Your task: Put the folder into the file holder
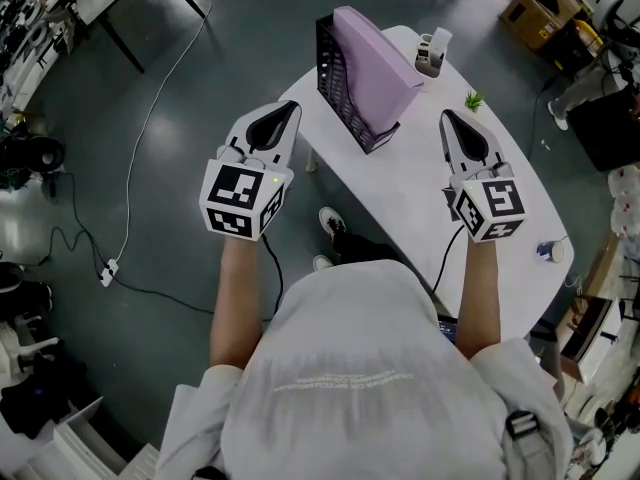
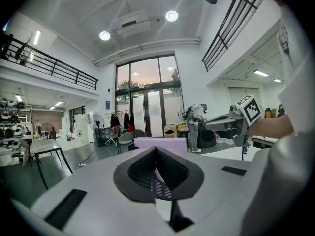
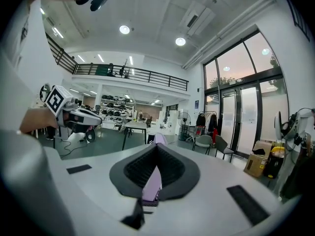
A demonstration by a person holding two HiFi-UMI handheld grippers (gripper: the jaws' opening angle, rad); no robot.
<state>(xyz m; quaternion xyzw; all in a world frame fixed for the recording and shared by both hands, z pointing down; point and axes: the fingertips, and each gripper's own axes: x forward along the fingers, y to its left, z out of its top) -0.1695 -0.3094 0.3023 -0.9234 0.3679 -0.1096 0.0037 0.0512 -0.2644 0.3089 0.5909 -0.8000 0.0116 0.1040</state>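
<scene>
Left gripper (image 1: pixel 288 111) and right gripper (image 1: pixel 449 118) are both clamped shut on nothing, hovering clear of the file holder (image 1: pixel 338 78) on our table (image 1: pixel 420 193), and the purple folder (image 1: pixel 375 58) already stands inside it, so we reckon it's done.

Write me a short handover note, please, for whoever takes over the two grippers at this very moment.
Grippers: the left gripper is shut and empty; the right gripper is shut and empty. Both are held in the air on either side of the file holder, touching nothing.
Things: the purple folder stands leaning inside the black mesh file holder, which sits on the white table.
Done: the folder is in the file holder.
Left: apparently nothing; at most, check that the folder sits fully down.
</scene>
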